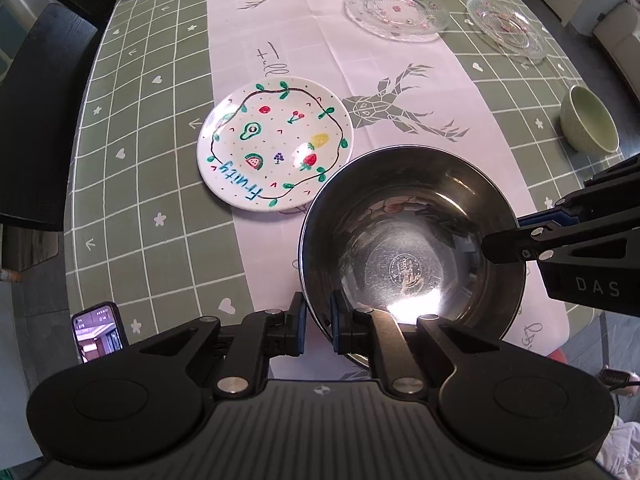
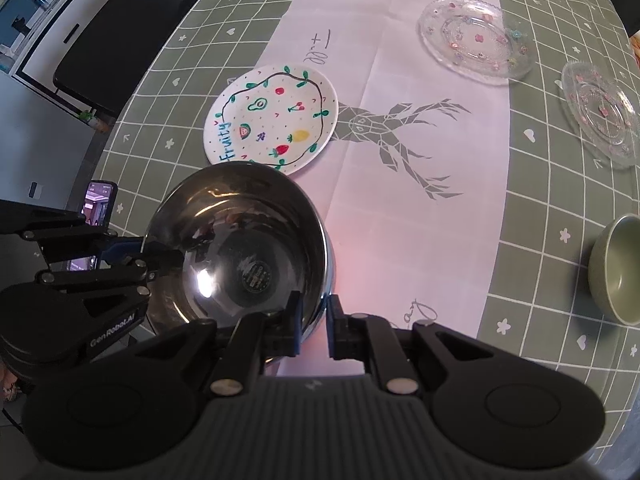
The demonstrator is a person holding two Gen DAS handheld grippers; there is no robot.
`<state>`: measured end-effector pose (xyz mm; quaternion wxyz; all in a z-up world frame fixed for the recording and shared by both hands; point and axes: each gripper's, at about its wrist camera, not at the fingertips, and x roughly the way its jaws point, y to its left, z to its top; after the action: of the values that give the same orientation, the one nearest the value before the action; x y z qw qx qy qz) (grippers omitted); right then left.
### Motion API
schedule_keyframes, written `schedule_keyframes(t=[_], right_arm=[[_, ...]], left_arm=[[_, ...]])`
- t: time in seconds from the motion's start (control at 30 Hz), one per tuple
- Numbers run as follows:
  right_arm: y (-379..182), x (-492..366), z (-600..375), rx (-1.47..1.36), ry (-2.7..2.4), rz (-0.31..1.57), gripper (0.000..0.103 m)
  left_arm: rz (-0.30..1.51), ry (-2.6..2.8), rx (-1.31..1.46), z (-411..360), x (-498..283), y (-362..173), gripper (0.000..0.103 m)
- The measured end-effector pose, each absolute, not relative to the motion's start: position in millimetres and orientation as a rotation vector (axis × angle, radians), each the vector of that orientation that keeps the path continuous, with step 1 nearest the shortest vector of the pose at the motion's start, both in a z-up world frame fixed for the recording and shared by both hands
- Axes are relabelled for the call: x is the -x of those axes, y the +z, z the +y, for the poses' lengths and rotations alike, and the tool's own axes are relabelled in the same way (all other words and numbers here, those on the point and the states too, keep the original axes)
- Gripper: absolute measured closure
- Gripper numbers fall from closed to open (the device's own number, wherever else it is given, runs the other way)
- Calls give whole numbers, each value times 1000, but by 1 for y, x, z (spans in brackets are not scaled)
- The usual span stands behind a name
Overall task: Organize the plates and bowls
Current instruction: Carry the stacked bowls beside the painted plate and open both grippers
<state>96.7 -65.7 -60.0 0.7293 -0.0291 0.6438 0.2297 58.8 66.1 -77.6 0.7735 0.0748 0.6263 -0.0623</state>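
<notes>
Left wrist view: my left gripper (image 1: pixel 318 326) is clenched on the near rim of the round stainless steel bowl (image 1: pixel 412 256), one pad outside the wall and one inside.
Right wrist view: my right gripper (image 2: pixel 313 322) straddles the rim of the same steel bowl (image 2: pixel 240 248) on its own side, one finger inside and one outside; a sliver of gap shows by the outer pad, so I cannot tell whether it grips firmly.
Bowl position: it sits between the two grippers, over the near end of the pale deer-print runner (image 1: pixel 360 60); whether it rests on the cloth or hangs just above it, I cannot tell.
Nearest neighbour: the white ceramic plate painted with fruit and the word Fruity (image 1: pixel 275 148) lies just beyond the bowl, to the left of it, its near edge hidden behind the bowl's rim.
Farther out: two clear patterned glass plates (image 1: pixel 396 10) (image 1: pixel 507 28) sit side by side at the far end; a small pale green ceramic bowl (image 1: pixel 588 124) stands well off to the right on the green checked tablecloth (image 1: pixel 140 160).
Key relation: the green bowl lies on the right gripper's side, the fruit plate on the left's.
Judgement: the steel bowl is being carried two-handed; where it belongs next is not evident.
Aside: a phone (image 1: pixel 100 330) stands at the near left table edge.
</notes>
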Motion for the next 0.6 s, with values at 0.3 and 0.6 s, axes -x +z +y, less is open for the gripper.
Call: schedule_keyframes(t=[0.3,0.6], right_arm=[[-67,-98,-64,64,518,1433,93],[-67,-96,-64,72,536,1419,87]], left_arm=[[1362,-168,-225,65,-61,-83,90],[1339,-182,-252,63,-64,-78,87]])
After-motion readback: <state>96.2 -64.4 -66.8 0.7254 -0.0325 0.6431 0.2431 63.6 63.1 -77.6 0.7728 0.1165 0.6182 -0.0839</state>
